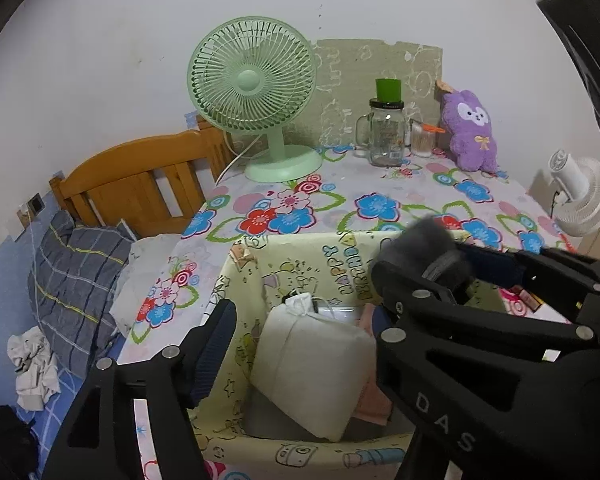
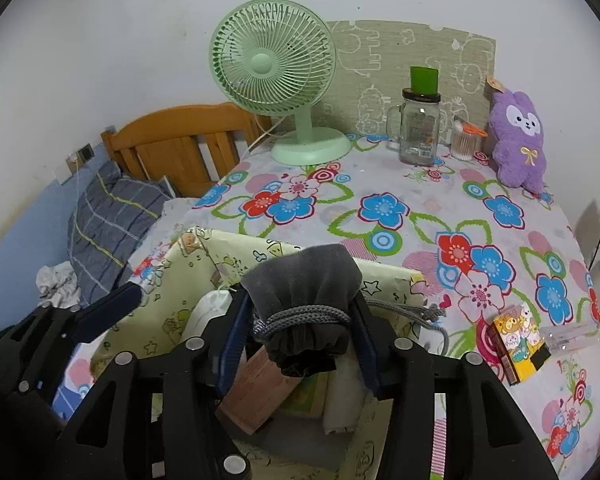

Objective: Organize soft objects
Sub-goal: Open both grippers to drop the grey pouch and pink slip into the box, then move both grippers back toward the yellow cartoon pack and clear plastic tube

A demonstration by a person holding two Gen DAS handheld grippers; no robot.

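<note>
A yellow-green fabric bin [image 1: 300, 258] printed with cartoons stands at the near edge of the flowered table. Inside it lie a white cloth pouch [image 1: 312, 364] and a pink cloth [image 1: 374, 400]. My left gripper [image 1: 300, 332] hangs open over the bin, its fingers wide either side of the white pouch without touching it. My right gripper [image 2: 304, 332] is shut on a grey drawstring pouch [image 2: 304, 280] above the bin [image 2: 204, 276]. In the left wrist view it comes in from the right with the grey pouch [image 1: 420, 242]. A purple plush toy [image 2: 518, 136] sits at the back right.
A green desk fan [image 2: 276, 68], a glass jar mug [image 2: 418, 128] and a swab pot [image 2: 464, 142] stand at the table's back. A small colourful box [image 2: 516, 344] lies near right. A wooden headboard [image 1: 140, 176] and a checked pillow [image 1: 76, 280] are left; a white fan [image 1: 580, 196] is right.
</note>
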